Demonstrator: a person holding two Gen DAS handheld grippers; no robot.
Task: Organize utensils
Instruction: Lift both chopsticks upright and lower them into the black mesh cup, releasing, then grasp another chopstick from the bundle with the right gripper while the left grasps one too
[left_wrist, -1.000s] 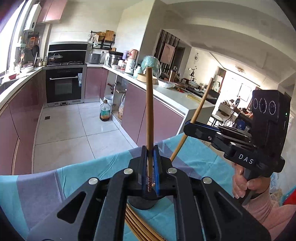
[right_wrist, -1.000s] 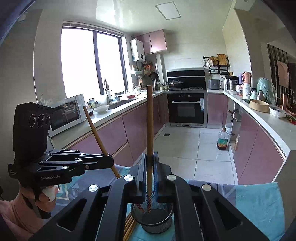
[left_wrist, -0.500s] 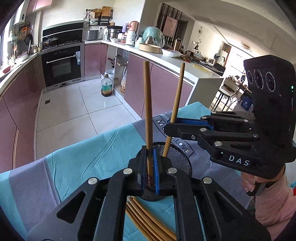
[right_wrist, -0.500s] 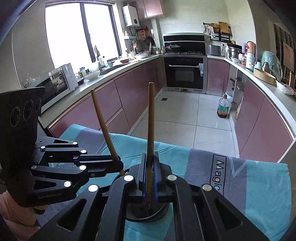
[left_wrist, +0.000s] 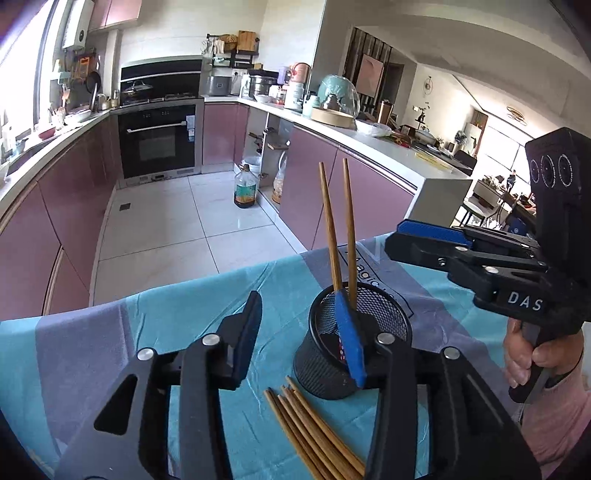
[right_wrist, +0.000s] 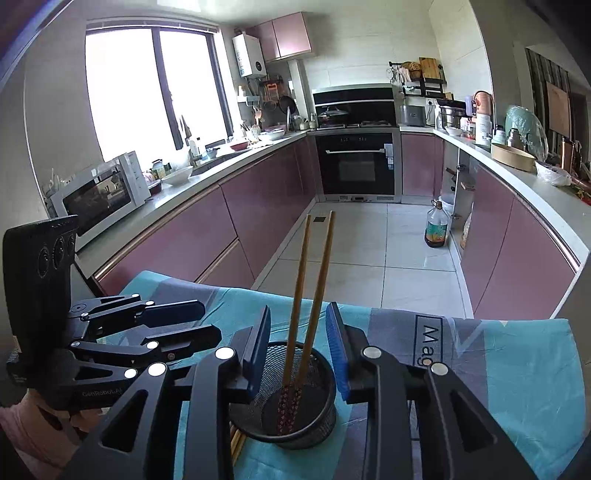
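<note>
1. As both grippers stand spread with nothing between their fingers, two chopsticks (right_wrist: 308, 295) stand free in the black mesh holder (right_wrist: 325, 413), leaning side by side with their patterned ends down at its base.
2. Left gripper (left_wrist: 299, 332): jaws wide apart. Its right finger (left_wrist: 349, 336) overlaps the front of the holder (left_wrist: 380, 314) in the left wrist view; whether it touches the rim cannot be told. Its left finger stands over the cloth, apart from the holder.
3. Right gripper (right_wrist: 298, 347): jaws apart, one blue pad on each side of the holder's rim, with the two chopsticks rising through the gap and touching neither pad.
4. In the left wrist view the right gripper (left_wrist: 428, 238) shows at the right, above and beyond the holder, held by a hand (left_wrist: 535, 358).
5. In the right wrist view the left gripper (right_wrist: 199, 321) shows at the left, just beside the holder.
6. A bundle of loose chopsticks (left_wrist: 314, 428) lies flat on the blue and grey tablecloth (left_wrist: 184, 306), its far ends just beside the holder's base.
</note>
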